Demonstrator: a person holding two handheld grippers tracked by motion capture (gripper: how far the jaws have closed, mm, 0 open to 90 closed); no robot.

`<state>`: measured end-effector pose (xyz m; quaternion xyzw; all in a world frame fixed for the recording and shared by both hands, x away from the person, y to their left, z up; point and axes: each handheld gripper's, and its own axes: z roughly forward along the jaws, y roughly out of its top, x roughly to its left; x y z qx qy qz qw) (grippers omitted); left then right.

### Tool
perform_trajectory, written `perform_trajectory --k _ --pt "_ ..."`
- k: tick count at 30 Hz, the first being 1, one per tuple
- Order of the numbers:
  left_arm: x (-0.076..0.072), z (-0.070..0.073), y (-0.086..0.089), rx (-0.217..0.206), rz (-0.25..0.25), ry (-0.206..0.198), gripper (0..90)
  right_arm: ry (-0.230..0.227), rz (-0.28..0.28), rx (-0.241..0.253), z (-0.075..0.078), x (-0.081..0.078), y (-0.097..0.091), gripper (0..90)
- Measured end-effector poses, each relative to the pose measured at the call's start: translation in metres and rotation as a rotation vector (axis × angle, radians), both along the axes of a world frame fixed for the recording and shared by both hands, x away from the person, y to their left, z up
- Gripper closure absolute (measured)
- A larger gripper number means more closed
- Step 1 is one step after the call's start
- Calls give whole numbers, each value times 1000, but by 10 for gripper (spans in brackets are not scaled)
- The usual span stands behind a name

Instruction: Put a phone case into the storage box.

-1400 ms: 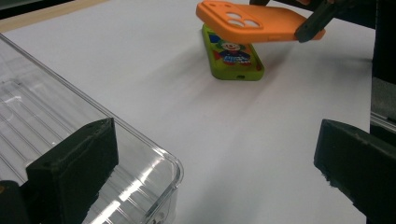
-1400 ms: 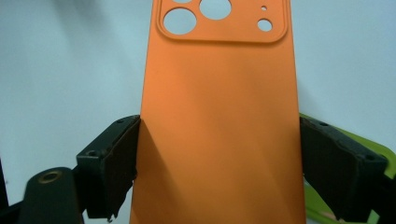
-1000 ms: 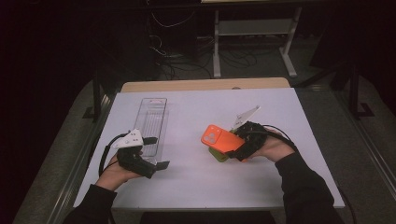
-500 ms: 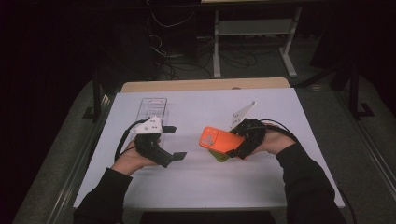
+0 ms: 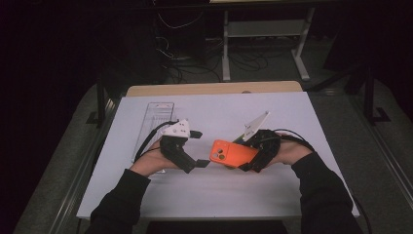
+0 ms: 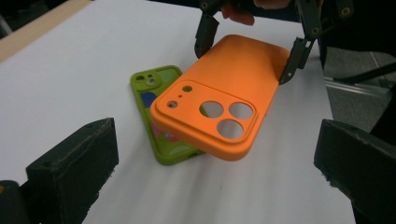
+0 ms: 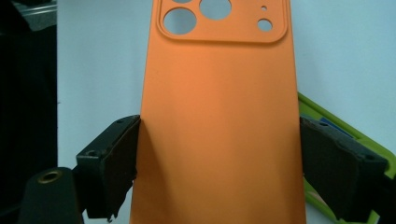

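Observation:
My right gripper (image 5: 242,155) is shut across the width of an orange phone case (image 5: 234,153), holding it tilted above the table with its camera holes towards my left gripper. In the right gripper view both pads press the orange case (image 7: 219,130) at its long edges. A green phone case (image 6: 154,98) lies flat on the white sheet under it, and its rim (image 7: 322,114) peeks out beside the right jaw. My left gripper (image 5: 200,148) stands open just left of the orange case (image 6: 219,112), with nothing between its jaws.
A clear plastic tray (image 5: 155,122) lies at the back left of the white table (image 5: 292,195), behind my left hand. A wooden strip (image 5: 214,88) runs along the far edge, with dark floor and a desk frame beyond.
My left gripper has moved right, from beside the clear tray to close by the orange case's camera end. The right gripper and the case have stayed in place.

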<state>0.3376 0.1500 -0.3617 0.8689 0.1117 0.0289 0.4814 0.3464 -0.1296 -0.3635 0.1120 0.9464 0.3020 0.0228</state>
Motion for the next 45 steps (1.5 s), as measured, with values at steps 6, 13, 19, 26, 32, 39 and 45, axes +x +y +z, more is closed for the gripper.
perform_trajectory --k 6,13,19,26,32,39,45 --pt "-7 -1 -9 10 -68 8 0 10 69 -18 -2 -6 9 152" --pt "-14 -6 -20 61 -126 21 0 32 130 -16 -4 -15 21 152" --pt "-17 -11 -26 110 -164 28 0 5 179 -36 -2 -20 32 152" --pt "-22 -17 -33 136 -201 48 0 -5 219 -42 0 -27 40 152" --pt "-23 -22 -36 188 -223 49 0 5 212 -50 4 -32 42 151" --pt "-24 -24 -37 196 -222 56 0 3 227 -46 4 -33 43 151" --pt "-25 -25 -37 205 -218 45 59 -12 239 -38 4 -32 43 151"
